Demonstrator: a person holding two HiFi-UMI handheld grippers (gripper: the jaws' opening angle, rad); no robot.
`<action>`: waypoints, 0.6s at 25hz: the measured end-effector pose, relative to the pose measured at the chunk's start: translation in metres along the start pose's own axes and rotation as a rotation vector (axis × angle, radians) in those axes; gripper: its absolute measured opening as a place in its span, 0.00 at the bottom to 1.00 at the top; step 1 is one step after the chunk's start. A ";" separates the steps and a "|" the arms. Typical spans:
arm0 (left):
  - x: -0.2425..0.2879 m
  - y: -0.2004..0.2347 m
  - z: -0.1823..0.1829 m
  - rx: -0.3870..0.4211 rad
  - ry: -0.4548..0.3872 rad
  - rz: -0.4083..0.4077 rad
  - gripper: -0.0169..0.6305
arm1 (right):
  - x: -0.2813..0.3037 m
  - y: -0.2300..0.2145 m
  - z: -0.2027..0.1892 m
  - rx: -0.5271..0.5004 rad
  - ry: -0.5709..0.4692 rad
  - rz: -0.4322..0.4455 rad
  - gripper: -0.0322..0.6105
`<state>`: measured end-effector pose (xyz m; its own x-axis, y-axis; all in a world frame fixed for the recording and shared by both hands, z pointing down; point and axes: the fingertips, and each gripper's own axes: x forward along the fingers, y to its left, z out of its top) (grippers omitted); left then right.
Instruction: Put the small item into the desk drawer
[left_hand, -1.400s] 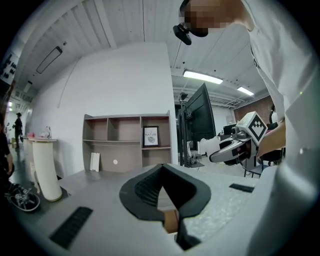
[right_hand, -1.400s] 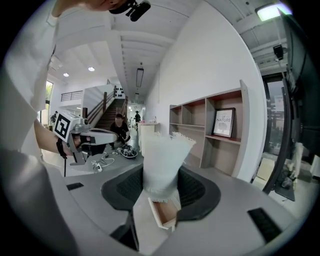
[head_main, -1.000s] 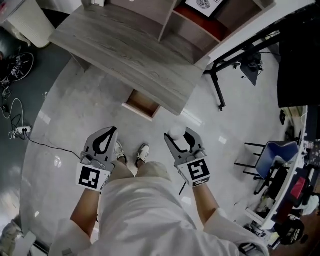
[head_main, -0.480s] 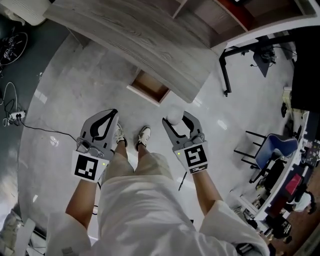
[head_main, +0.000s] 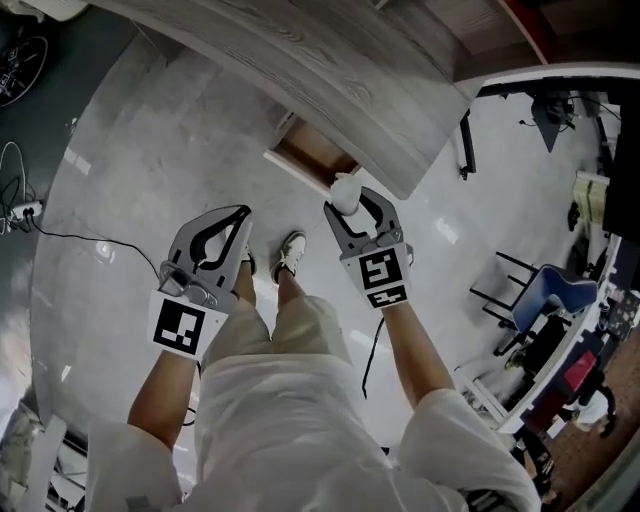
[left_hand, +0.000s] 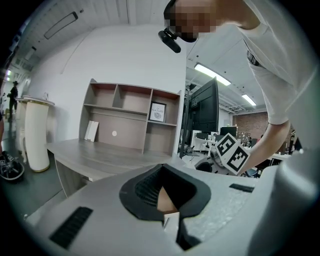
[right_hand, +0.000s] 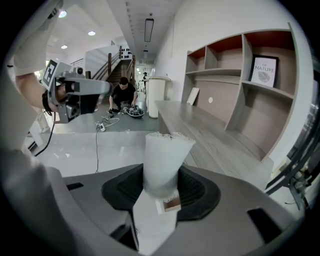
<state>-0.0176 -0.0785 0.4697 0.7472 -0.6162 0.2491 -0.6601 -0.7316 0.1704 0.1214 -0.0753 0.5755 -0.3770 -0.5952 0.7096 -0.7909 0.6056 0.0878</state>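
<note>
Standing on the pale floor (head_main: 130, 200), the person faces the big grey wood tabletop (head_main: 330, 70) at the far side. Under its near edge the drawer (head_main: 318, 160) is pulled out & open; what shows of the inside looks bare.

The left claw (head_main: 240, 213) hangs on the left, nearer than the drawer, clenched w/ nothing in it. Its own view shows the two jaws pressed together.

The right claw (head_main: 352, 200) is out in front on the right, grasping the small item (head_main: 344, 188). That's a soft-looking white thing w/ a frilly top, maybe paper. It sticks up out of the jaws in the right gripper view (right_hand: 165, 160). From the head view it sits just near the drawer's right side, not in it yet. How high above the drawer it is can't be told.

Step in hand, prob.: carry the item over the open drawer.

- Move the right claw far & a bit left, so the item is over the middle of the opening, not the rim.
- Go in low, b/c the tabletop edge hangs right over the drawer & the tall item could bump it.
- Don't squeeze more; it looks easy to squash.
- Let go only once it's down inside.
- Keep the left claw out of the way; it may be needed to push the drawer shut.
</note>
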 end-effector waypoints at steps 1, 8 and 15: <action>0.001 0.002 -0.003 -0.006 0.001 0.001 0.04 | 0.008 -0.001 -0.004 0.002 0.013 -0.001 0.34; 0.002 0.010 -0.032 -0.045 0.033 0.010 0.04 | 0.059 -0.001 -0.032 -0.004 0.102 0.004 0.34; -0.003 0.017 -0.061 -0.079 0.077 0.016 0.04 | 0.103 -0.007 -0.050 -0.118 0.189 -0.035 0.34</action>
<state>-0.0354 -0.0714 0.5305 0.7306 -0.6009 0.3243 -0.6779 -0.6951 0.2394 0.1123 -0.1145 0.6833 -0.2445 -0.5139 0.8222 -0.7357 0.6507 0.1879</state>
